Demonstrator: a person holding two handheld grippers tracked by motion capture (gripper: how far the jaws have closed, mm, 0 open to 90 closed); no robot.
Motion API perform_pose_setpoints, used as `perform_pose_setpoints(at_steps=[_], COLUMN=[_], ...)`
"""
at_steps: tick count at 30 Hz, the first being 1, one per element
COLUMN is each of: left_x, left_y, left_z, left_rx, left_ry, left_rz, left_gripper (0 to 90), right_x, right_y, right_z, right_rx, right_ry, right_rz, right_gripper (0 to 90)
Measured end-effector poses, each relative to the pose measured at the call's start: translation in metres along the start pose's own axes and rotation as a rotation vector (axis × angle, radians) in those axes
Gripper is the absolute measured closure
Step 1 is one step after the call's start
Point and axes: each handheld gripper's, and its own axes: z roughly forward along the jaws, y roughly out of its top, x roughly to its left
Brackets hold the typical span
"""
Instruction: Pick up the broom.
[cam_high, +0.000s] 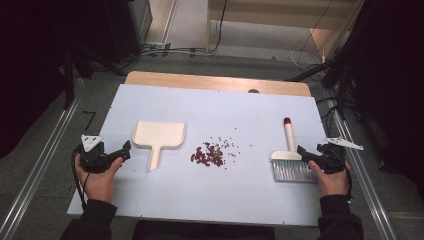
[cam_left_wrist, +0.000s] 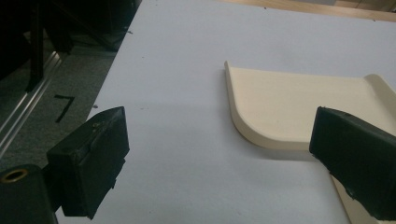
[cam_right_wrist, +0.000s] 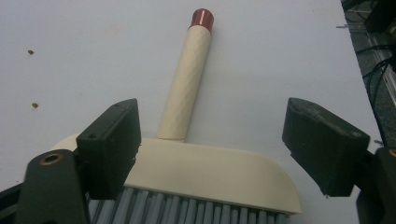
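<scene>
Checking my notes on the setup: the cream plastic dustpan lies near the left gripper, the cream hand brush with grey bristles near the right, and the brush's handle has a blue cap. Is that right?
Not quite: the cap on the handle of the cream hand brush with grey bristles is red, not blue, as the right gripper view shows. The cream plastic dustpan does lie near the left gripper, the brush near the right gripper.

Bare mat btwn dustpan (cam_high: 159, 136) & brush (cam_high: 287, 160); crumb pile (cam_high: 209, 155) mid-path

The desk (cam_high: 165, 195) is lit evenly from above, while its surroundings are left dim. A soft shadow is cast beneath the dustpan (cam_left_wrist: 299, 107) near the left edge. Slight softness and grain are seen throughout; no glare is produced.
</scene>
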Motion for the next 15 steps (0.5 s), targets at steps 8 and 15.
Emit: perform_pose_setpoints(at_steps=[8, 15], left_x=[0.0, 0.0], left_y=[0.0, 0.0], left_z=[0.0, 0.001], left_rx=[0.003, 0.002], left_ry=[-0.001, -0.005], left_rz=[0.007, -0.001], left_gripper=[5.3, 5.3], right_x=[0.003, 0.007], right_y=[0.008, 0.019], right_z=[0.006, 0.018], right_rx=[-0.001, 0.005], right_ry=[0.005, 0.002], right_rz=[-0.01, -0.015], right_gripper=[18.9, 18.9])
